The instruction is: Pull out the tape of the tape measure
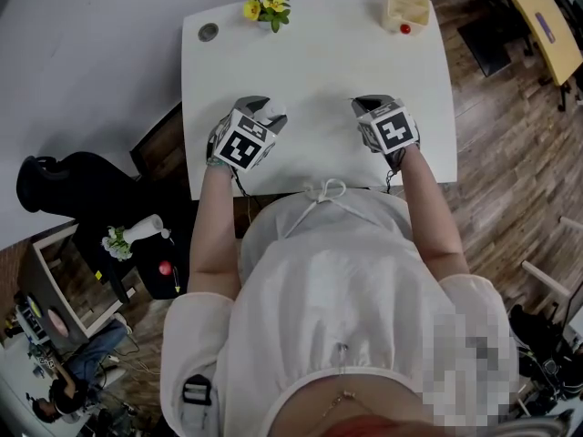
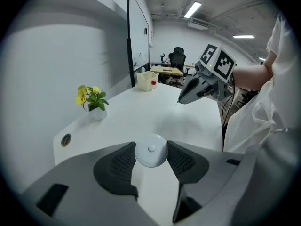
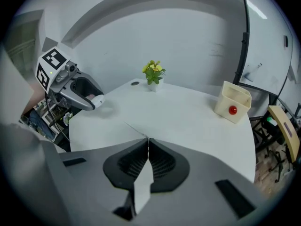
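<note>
Both forearms reach forward from the body over the near edge of the white table (image 1: 319, 53), and both grippers tilt steeply downward, well apart from each other. We see the left gripper (image 1: 271, 114) clamped on the round white tape measure (image 2: 151, 150), with one pad against each side of its case. The right gripper (image 3: 148, 140) has its jaws pressed together on the tape (image 3: 135, 130), a thin line running from the jaw tips toward the left gripper, above the tabletop.

Your tape measure (image 2: 151, 149) is smooth, glossy white plastic; your table (image 1: 319, 62) is matt white, the floor (image 1: 492, 153) wood.
</note>
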{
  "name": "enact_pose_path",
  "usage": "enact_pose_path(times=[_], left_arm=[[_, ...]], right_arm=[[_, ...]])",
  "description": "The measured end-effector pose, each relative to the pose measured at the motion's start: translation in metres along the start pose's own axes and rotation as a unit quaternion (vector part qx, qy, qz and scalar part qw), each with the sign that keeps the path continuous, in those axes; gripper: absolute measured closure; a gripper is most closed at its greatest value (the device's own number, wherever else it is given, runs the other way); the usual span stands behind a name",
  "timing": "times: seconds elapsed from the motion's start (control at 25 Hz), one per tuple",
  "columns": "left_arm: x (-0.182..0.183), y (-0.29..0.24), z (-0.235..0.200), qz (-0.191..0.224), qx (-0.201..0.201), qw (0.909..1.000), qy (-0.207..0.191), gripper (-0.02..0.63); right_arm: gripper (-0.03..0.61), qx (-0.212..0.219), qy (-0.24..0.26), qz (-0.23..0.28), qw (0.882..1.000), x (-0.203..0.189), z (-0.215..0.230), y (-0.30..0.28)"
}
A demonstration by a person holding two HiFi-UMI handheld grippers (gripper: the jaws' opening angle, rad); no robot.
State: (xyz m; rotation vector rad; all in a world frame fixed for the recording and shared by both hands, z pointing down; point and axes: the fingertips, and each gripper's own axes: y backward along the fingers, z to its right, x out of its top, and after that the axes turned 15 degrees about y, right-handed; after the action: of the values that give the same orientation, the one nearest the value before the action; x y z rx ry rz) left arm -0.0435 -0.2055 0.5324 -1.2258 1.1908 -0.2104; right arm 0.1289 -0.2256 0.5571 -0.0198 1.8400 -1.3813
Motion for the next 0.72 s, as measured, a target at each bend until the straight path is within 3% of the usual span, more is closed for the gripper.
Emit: enact_pose_path(times=[0.4,0.72], left_arm=[[-0.007,0.01,-0.019,0.015,0.002,0.9983,0.057,0.387],[-0.011,0.006,-0.016,0.015,-0.007,0.9976,0.067,0.387]], right_arm=[[0.568,-0.005,-0.041,0.008,0.999,-0.012,0.008,0.002],[0.568,-0.037,-0.017,-0.012,0.999,-0.016,0.015,0.004]])
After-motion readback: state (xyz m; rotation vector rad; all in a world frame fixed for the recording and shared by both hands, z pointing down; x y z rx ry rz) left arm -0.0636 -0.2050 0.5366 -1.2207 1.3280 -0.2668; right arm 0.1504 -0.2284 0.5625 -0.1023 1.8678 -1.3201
